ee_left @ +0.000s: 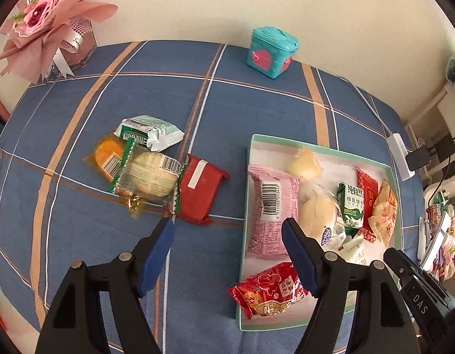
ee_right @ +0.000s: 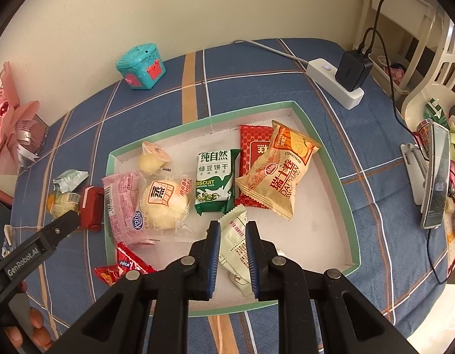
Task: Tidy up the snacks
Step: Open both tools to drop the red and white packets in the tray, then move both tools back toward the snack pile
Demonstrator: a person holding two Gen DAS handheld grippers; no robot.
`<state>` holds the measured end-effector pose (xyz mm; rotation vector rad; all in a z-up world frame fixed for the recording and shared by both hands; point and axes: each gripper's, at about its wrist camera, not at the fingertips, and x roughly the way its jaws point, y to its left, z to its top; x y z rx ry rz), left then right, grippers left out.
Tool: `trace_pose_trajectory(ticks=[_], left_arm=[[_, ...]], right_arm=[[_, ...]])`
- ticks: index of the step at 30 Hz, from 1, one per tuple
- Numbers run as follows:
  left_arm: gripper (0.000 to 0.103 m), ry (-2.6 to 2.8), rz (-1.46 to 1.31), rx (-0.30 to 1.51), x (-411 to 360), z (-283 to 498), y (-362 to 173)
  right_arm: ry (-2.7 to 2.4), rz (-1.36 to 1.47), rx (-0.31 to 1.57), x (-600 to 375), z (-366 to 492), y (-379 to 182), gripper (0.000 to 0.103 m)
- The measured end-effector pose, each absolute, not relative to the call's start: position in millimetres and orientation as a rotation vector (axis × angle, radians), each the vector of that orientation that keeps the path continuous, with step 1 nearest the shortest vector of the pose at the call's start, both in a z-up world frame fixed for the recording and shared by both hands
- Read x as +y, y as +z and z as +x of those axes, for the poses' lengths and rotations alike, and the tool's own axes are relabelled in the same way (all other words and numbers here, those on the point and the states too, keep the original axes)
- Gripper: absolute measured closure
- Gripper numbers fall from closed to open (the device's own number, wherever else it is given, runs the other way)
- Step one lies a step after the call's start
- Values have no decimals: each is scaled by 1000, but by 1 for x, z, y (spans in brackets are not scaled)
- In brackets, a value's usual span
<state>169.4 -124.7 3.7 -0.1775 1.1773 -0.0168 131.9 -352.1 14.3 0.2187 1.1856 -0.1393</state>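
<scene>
A shallow green-rimmed tray (ee_right: 324, 135) (ee_left: 256, 138) holds several snack packets: pink packet (ee_left: 270, 209), round bun (ee_right: 165, 203), green biscuit pack (ee_right: 214, 180), orange bag (ee_right: 282, 171), jelly cup (ee_right: 152, 157). My right gripper (ee_right: 232, 227) is shut on a pale green-white sachet (ee_right: 234, 236) just above the tray floor. My left gripper (ee_left: 227, 225) is open and empty, hovering between the tray and a pile left on the cloth: dark red packet (ee_left: 200, 190), clear-wrapped round cake (ee_left: 149, 175), orange snack (ee_left: 108, 156), green-white packet (ee_left: 149, 131).
A teal toy box (ee_left: 273, 51) stands at the back of the blue plaid cloth. A pink bouquet (ee_left: 47, 14) is at the back left. A white power strip with charger (ee_right: 336, 84) and a phone on a stand (ee_right: 435, 174) sit at the right.
</scene>
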Motion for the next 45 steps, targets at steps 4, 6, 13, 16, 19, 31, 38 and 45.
trace_pose_trajectory(ticks=[4,6,13,16,19,31,38,45], left_arm=[[25,-13,-175,1174,-124,169,4],[20,-4,-169,1173,-123,169,3],[14,18,-143,1159,-117,170,0],[9,31,-129,1147,-115,170,0],[9,40,-120,1138,-112,171,0],[8,87,-85,1110,-98,171,3],[8,86,-92,1077,-87,169,7],[8,129,-126,1052,-58,169,11]], right_arm=[[-147,218,1192,-352,132,12,74],[-154,217,1197,-352,134,10,39],[-147,253,1179,-355,135,10,23],[-151,259,1188,-356,136,7,18],[-153,265,1184,-357,136,7,12],[-168,235,1156,-358,136,10,0],[-146,227,1119,-349,137,12,0],[-100,215,1128,-325,145,10,0]])
